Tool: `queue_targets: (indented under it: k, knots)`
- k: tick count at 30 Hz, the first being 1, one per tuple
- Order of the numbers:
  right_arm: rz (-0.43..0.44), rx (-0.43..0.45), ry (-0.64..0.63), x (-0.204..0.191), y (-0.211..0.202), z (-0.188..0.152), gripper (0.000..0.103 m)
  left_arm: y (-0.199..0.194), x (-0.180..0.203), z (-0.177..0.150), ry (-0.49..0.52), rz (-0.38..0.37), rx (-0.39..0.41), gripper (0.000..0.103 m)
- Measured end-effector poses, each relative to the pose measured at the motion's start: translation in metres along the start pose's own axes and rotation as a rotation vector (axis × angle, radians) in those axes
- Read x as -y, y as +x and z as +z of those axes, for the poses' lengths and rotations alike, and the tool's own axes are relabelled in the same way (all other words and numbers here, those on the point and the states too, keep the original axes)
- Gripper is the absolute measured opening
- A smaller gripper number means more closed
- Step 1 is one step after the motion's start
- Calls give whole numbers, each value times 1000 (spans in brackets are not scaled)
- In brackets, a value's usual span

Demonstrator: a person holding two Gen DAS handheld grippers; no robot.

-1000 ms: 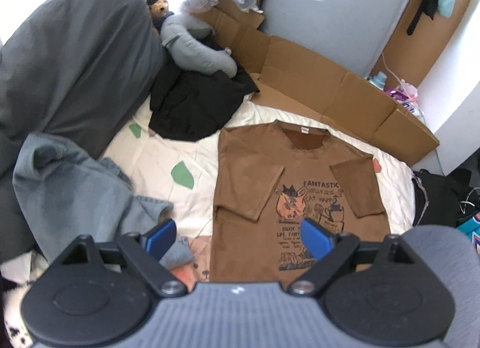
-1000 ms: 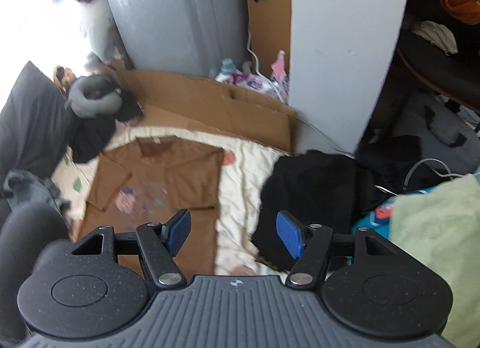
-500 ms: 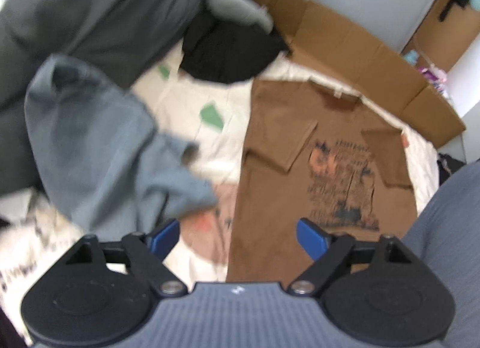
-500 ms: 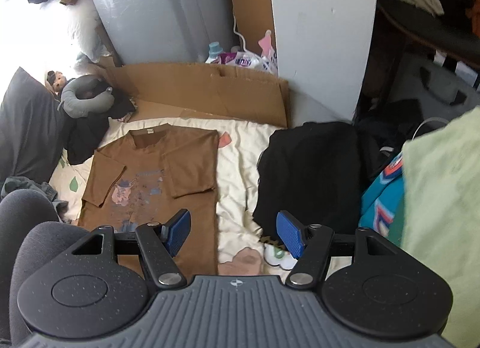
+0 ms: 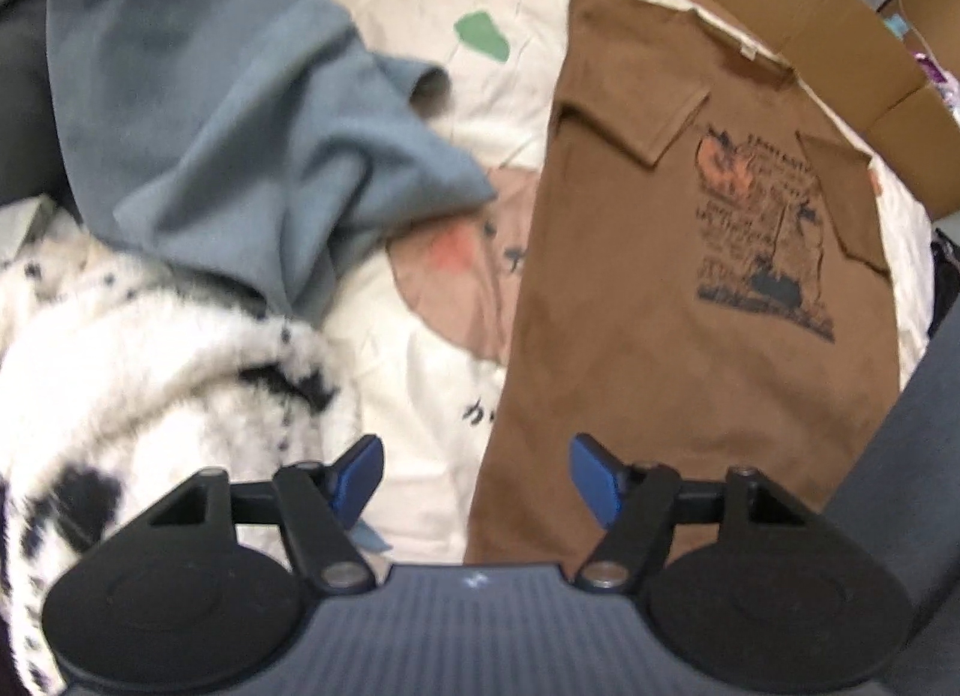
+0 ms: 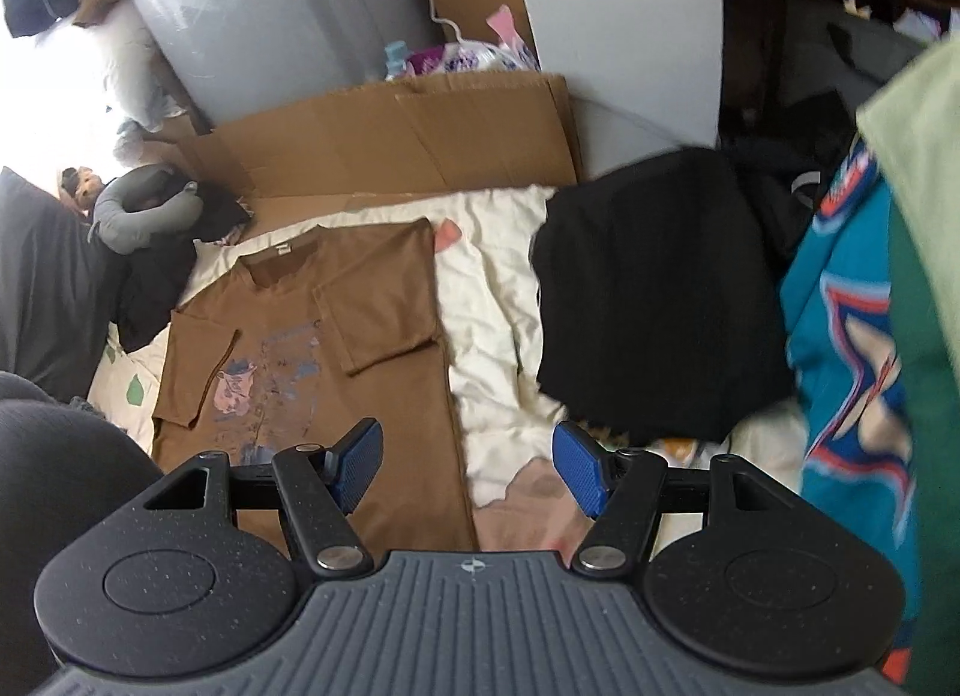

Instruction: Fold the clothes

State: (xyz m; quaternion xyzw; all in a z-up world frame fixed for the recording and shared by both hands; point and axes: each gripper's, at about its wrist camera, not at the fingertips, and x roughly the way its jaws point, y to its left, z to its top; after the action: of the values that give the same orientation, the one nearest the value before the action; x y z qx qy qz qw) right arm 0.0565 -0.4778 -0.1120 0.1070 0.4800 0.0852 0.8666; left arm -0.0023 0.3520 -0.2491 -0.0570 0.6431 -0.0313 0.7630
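**Both claws spread over the shirt's hem end**

The left claw (image 5: 474, 480) is hanging spread and gripping nothing, its blue pads straddling the lower left edge of the brown shirt (image 5: 690, 336). The right claw (image 6: 465, 465) is likewise spread and empty, sitting over the shirt's lower right edge, where brown cloth is meeting the cream sheet (image 6: 498, 336).

The shirt is lying flat on the bed, print up, collar away from the person, with both sleeves already turned in over the chest. So it is looking part folded: a long narrow strip awaiting a crosswise fold, judging by the sleeves alone.

If the hem is what comes next, each claw should be pinching one bottom corner, catching every layer there and none of the sheet beneath. Lifting both corners level and carrying them together toward the collar should be keeping the strip square; letting one side lead would be skewing the fold and dragging a sleeve loose. The hem itself is hiding behind the claw bodies in both views, so I cannot tell how straight it is lying.

To the left, a grey garment (image 5: 240, 114) is lying crumpled near the shirt, with a spotted fleece (image 5: 150, 384) below it. To the right, a black garment (image 6: 654, 300) is lying on the sheet, well apart.
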Motion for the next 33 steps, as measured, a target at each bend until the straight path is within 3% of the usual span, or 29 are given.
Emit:
queue_targets:
  k: [5,12,15,21,33]
  knots:
    - [8,-42,7,2,21,-35,64,18,-3,-12,25,13,-39,54]
    - [66,-126,16,8,66,-99,56,29,-4,-29,66,-22,-41,53]
    - [84,-178,33,9,92,-129,50,38,-8,-32,45,-15,-36,53]
    - [85,-271,41,11,138,-178,47,58,-11,-36,14,-11,-64,53]
    - [78,-372,21,21,194,-195,47,83,-18,-40,11,37,-124,53]
